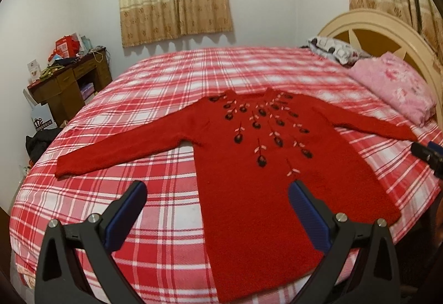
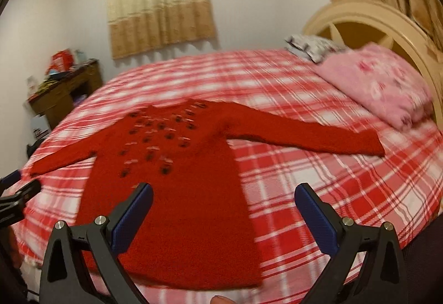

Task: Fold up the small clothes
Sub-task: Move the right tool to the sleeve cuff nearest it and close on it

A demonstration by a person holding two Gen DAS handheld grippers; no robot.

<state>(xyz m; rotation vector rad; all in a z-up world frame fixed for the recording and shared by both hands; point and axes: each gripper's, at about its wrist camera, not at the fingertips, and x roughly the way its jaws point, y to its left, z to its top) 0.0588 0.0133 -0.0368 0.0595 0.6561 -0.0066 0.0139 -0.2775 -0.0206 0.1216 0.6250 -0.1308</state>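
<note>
1. Flat, red sweater (image 1: 249, 165) lay face-up w/ sleeves spread on plaid bed (image 1: 138, 187).
2. Left gripper (image 1: 217, 193) gaped wide, empty, hem at its 1 o'clock.
3. Right gripper (image 2: 223, 194) likewise spread, holding nothing, above hem.

No text, label or number can be read in either view. A white bag (image 1: 41, 117) on the floor beside the wooden desk (image 1: 70, 82) bears a dark crown-like emblem over lettering too small to make out.
</note>
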